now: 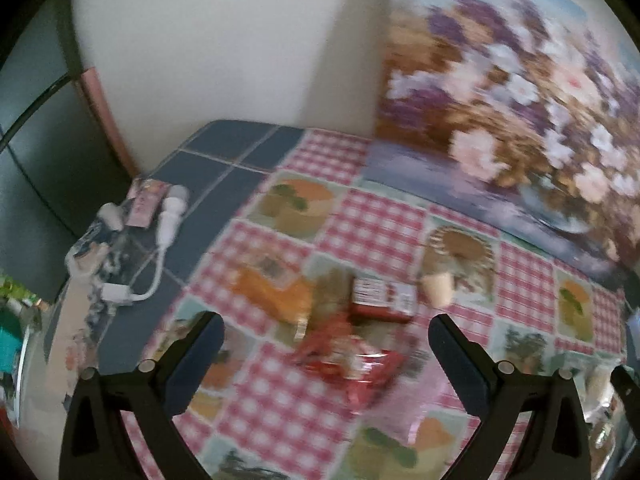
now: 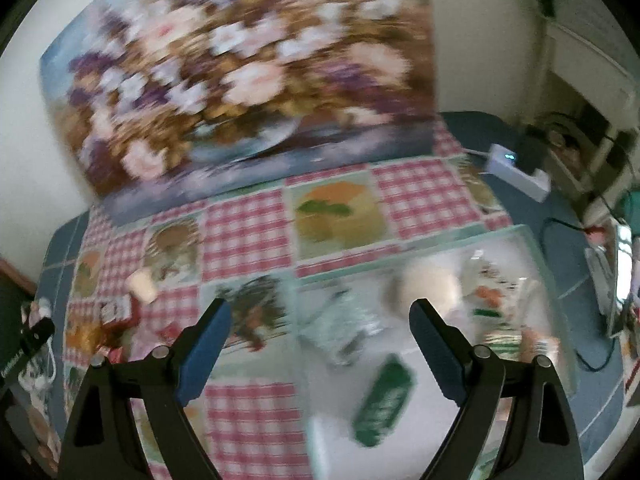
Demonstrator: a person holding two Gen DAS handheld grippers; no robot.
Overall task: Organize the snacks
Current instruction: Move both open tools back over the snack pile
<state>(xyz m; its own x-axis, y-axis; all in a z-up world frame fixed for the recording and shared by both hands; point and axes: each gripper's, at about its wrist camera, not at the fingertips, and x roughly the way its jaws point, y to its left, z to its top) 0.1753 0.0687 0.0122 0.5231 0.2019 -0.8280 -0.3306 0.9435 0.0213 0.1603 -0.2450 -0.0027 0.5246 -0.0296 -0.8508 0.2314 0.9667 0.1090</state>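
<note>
Left wrist view, everything smeared: left gripper [image 1: 326,334] has its jaws wide apart, nothing between them, hanging above the checked cloth [image 1: 372,224]. Below it, a red box [image 1: 382,298], an orange packet [image 1: 272,290] and a red wrapper [image 1: 352,364], labels unreadable. A small beige cup [image 1: 438,290] sits just right of the box. White cable [image 1: 160,240] at the table's left edge. Flower painting [image 1: 512,100] leans on the wall.

Right wrist view, equally blurred: right gripper [image 2: 320,322] spread wide, empty, over a clear bin [image 2: 520,236]. Inside lie a green packet [image 2: 382,400], a silvery one [image 2: 340,328] and more I can't identify. Snack pile [image 2: 116,320] far left, partly cut off
</note>
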